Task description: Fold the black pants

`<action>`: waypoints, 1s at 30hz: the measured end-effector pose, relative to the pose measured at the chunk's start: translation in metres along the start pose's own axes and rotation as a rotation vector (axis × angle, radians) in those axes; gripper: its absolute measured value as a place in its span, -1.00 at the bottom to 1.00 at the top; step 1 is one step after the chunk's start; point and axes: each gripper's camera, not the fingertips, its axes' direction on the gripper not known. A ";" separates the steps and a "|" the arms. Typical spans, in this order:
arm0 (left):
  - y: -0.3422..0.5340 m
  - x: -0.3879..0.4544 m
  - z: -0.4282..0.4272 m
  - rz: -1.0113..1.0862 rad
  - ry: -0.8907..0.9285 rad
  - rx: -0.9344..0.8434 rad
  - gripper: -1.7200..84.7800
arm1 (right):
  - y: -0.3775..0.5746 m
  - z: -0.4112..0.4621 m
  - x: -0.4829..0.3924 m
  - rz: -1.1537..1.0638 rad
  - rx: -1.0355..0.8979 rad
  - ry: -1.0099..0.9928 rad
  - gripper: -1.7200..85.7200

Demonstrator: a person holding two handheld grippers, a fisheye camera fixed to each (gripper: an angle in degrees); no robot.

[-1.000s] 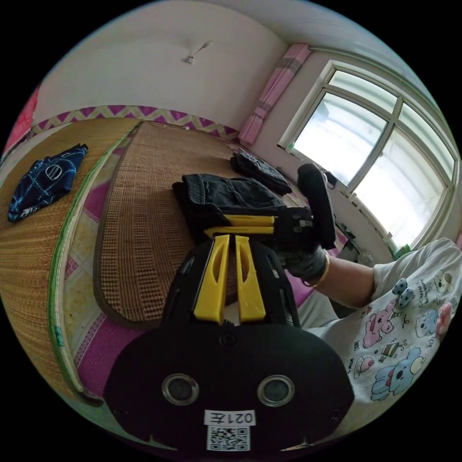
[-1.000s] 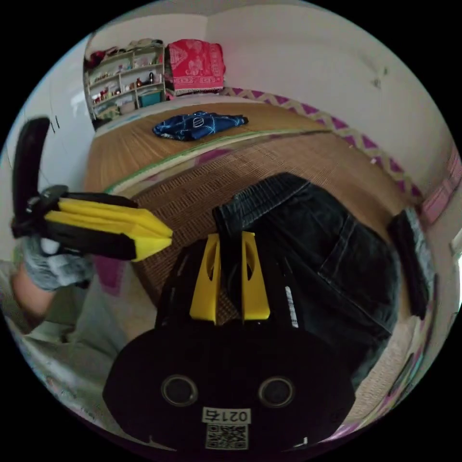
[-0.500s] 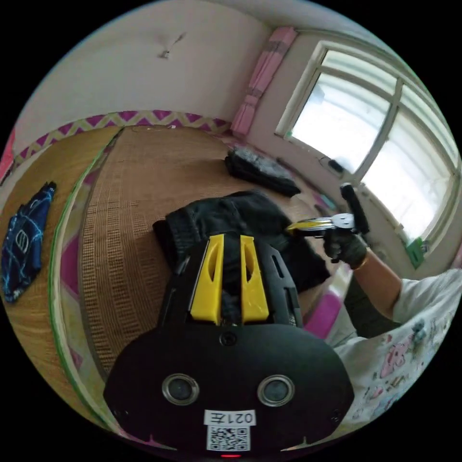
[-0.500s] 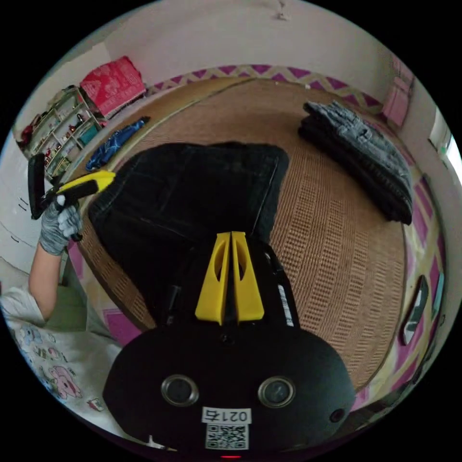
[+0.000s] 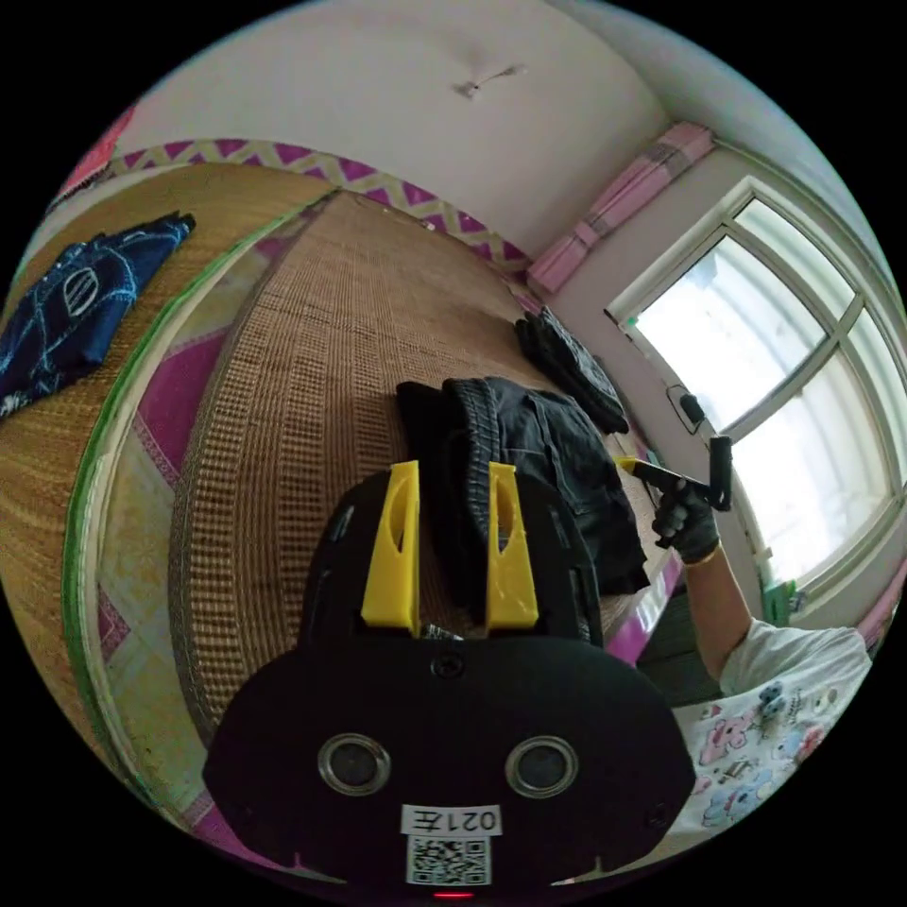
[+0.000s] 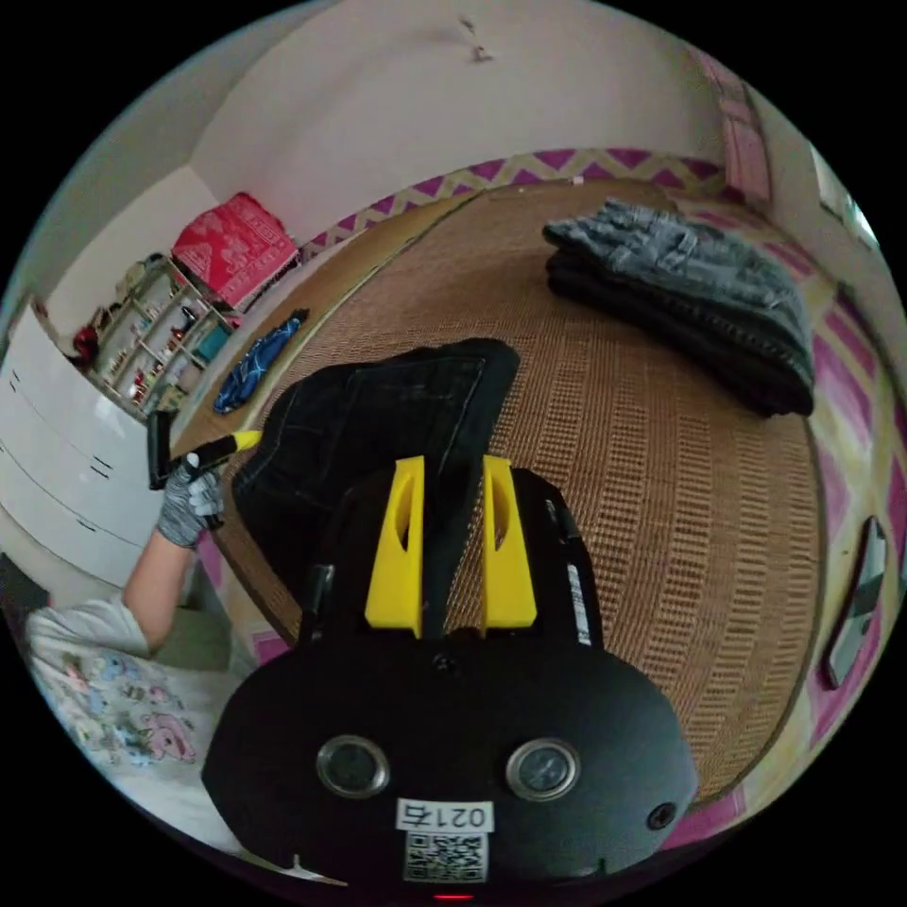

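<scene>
Left gripper view, nearest: left tongs [image 5: 452, 472], yellow jaws spread apart. A dark fold of the folded black denim pants [image 5: 539, 472] sits in the gap between the jaws; cannot tell whether either jaw touches the cloth. The pants lie in a compact folded bundle on the brown woven straw mat [image 5: 312, 378] covering the bed, near the mat's edge on the person's side.

Beside the pants, over their far edge, the right tongs [image 5: 631, 463] are held in a grey-gloved hand [image 5: 688, 529]; too small there to tell the jaw gap. Behind that, a white printed short sleeve [image 5: 784, 690].

Right gripper view, nearest: right tongs [image 6: 451, 468], yellow jaws spread, with a corner of the black pants [image 6: 378, 425] lying in the gap; contact unclear. Across the bundle, the left tongs [image 6: 248, 438] meet its opposite edge, held by the other gloved hand [image 6: 184, 505].

Farther on the same mat, well apart from the pants: a folded stack of grey and black garments [image 6: 690, 283] [image 5: 567, 364]. Farther still, on a second lighter straw mat [image 5: 57, 472], a crumpled dark blue patterned garment [image 5: 76, 298] [image 6: 255, 354].

Background: large white-framed window [image 5: 784, 397], pink curtain [image 5: 619, 203], white drawer cabinet [image 6: 57, 472], shelf unit with small items [image 6: 151, 340], red patterned cloth [image 6: 236, 246].
</scene>
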 end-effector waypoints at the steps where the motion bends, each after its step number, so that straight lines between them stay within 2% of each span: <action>1: -0.005 -0.002 0.002 0.001 0.014 -0.023 -0.68 | -0.010 0.008 0.022 0.048 -0.035 -0.083 -0.71; 4: -0.027 -0.012 0.018 -0.025 0.099 -0.178 -0.61 | -0.030 0.030 0.064 0.145 -0.120 -0.226 -0.65; 7: -0.045 -0.020 0.014 -0.039 0.142 -0.232 -0.60 | -0.045 0.043 0.098 0.199 -0.163 -0.334 -0.62; 11: -0.068 -0.029 0.011 -0.087 0.138 -0.314 -0.69 | -0.063 0.065 0.123 0.231 -0.218 -0.464 -0.66; 14: -0.080 -0.027 0.006 -0.049 0.124 -0.351 -0.74 | -0.075 0.074 0.130 0.197 -0.225 -0.441 -0.72; 16: -0.083 -0.027 0.000 -0.023 0.135 -0.340 -0.78 | -0.077 0.074 0.130 0.164 -0.218 -0.415 -0.76; 21: -0.086 -0.025 -0.041 0.006 0.212 -0.234 -0.81 | -0.103 0.049 0.109 0.065 -0.183 -0.509 -0.81; 25: -0.085 -0.023 -0.101 0.058 0.187 -0.117 -0.81 | -0.156 0.037 0.034 -0.103 -0.181 -0.446 -0.81; 30: -0.102 -0.076 -0.230 0.024 0.063 0.075 -0.81 | -0.250 0.093 -0.081 -0.255 -0.212 -0.479 -0.82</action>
